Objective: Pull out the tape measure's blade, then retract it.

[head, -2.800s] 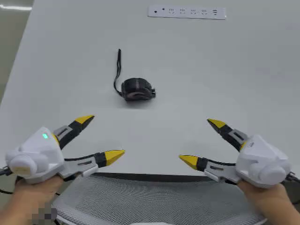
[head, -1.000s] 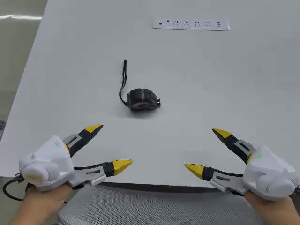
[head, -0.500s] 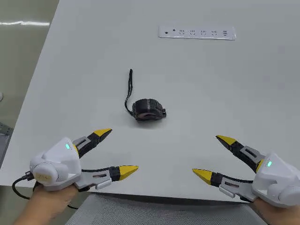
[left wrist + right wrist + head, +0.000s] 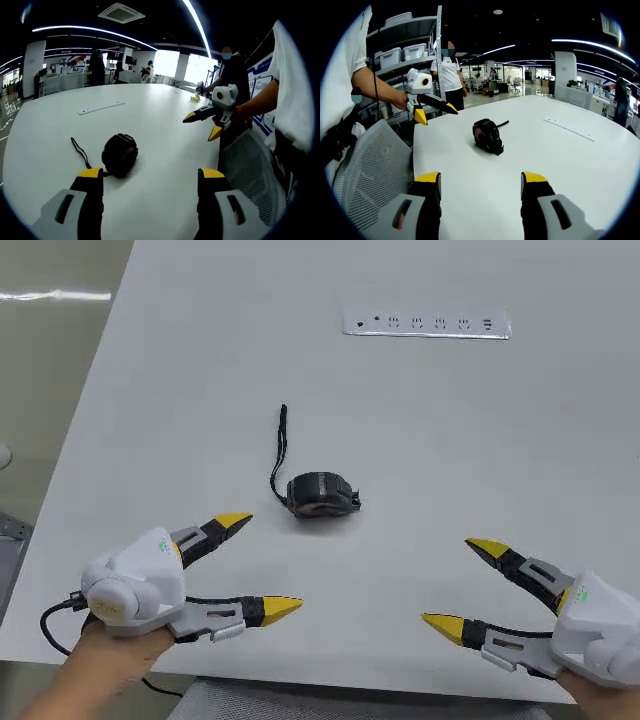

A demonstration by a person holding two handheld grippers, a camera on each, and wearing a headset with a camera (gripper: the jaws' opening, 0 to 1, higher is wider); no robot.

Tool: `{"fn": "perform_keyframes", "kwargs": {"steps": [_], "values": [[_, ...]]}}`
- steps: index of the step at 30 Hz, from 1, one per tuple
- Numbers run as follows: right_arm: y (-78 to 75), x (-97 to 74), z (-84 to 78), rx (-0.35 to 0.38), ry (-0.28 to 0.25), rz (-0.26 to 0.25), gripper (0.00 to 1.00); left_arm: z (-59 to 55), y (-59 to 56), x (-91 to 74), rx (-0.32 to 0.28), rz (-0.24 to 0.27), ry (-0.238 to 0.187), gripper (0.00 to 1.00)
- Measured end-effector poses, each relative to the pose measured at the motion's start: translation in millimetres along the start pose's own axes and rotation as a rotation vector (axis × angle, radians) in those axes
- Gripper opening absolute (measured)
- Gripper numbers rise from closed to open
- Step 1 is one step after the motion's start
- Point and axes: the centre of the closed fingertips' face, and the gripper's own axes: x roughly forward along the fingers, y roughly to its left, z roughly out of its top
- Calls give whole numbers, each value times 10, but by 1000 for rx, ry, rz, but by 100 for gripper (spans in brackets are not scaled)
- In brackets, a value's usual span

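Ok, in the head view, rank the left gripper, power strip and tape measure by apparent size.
1. left gripper: largest, but nearest the camera.
2. power strip: long but thin, farthest away.
3. tape measure: shorter but thicker; its area looks close to the power strip's, so 2 and 3 are unsure.

Left gripper (image 4: 262,562) and right gripper (image 4: 455,582) have white shells, black yellow-tipped jaws.

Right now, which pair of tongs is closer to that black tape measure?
The left tongs: their yellow tips lie nearer the tape measure than those of the right tongs.
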Motion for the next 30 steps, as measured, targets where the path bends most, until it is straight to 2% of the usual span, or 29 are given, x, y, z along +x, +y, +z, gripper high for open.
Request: {"fn": "perform_keyframes", "kwargs": {"steps": [4, 6, 10, 14, 30], "values": [[-69, 31, 6, -1, 3, 8, 66, 15, 49, 51, 20, -20, 11, 75], [-73, 57, 2, -25, 15, 32, 66, 8, 46, 83, 41, -38, 32, 76], [-109, 103, 13, -30, 23, 52, 66, 40, 113, 118, 45, -43, 31, 75], [-148, 159, 23, -38, 26, 74, 66, 37, 163, 182, 73, -60, 57, 75], [-351, 326, 6, -62, 48, 141, 66, 59, 361, 433, 108, -106, 97, 72]]}}
